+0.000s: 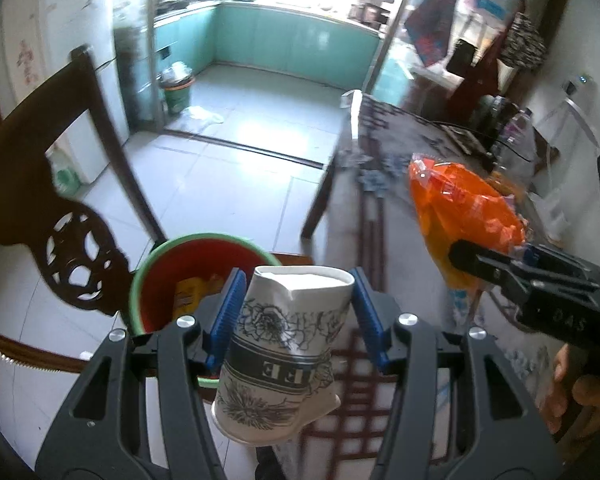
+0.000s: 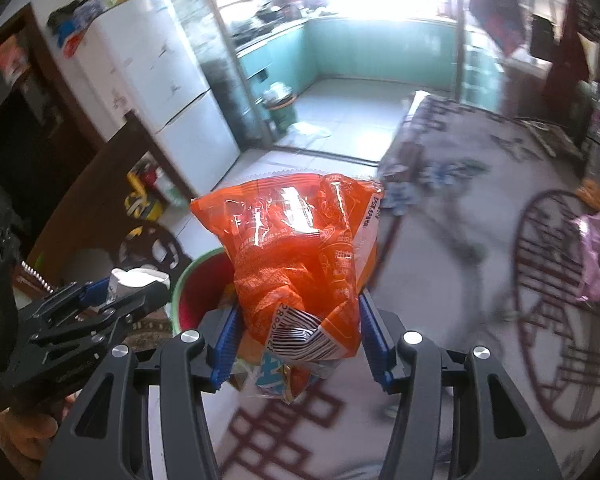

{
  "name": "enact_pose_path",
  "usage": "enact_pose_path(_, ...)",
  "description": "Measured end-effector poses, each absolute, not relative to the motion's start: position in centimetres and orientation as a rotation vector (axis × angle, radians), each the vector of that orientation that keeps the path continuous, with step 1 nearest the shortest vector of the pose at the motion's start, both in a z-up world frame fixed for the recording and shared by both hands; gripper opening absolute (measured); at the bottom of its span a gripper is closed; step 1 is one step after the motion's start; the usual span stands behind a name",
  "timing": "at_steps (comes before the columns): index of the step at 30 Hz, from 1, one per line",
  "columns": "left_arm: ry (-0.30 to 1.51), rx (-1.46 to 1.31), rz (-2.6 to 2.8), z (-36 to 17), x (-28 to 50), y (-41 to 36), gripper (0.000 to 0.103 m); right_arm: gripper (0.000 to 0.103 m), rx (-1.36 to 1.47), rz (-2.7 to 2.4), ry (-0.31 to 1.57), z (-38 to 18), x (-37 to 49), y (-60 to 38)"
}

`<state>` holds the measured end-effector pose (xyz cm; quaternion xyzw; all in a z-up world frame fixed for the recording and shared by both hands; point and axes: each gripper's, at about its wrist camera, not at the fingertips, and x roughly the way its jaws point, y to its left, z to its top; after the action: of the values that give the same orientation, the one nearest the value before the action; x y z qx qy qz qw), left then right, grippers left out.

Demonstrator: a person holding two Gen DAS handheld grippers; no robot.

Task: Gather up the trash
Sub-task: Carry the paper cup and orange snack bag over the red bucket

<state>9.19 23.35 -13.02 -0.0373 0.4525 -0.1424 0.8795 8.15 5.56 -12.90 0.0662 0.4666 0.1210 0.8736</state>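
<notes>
Bin [image 1: 148,276], green rim, red inside, sits on a chair seat beside the table [image 1: 400,240] edge; open tiled floor [image 1: 228,168] beyond. Bin contents partly hidden, blurred. Left gripper [image 1: 298,312]: blue pads clamped on a dented paper cup [image 1: 284,344], just right of the bin. Right gripper [image 2: 298,340]: clamped on an orange wrapper [image 2: 300,248], above the bin's rim and the table edge.

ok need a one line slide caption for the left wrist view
Left gripper holding a crumpled paper cup near the red bin, right gripper bringing an orange snack bag.
</notes>
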Motion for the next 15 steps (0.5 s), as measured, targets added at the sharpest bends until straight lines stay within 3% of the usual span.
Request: enact_pose_path(15,1.037,-0.119,-0.179,-17.0,12.8,29.4,0.052,0.054,0.061,0.37,1.162,-18.7,12.7,14.2)
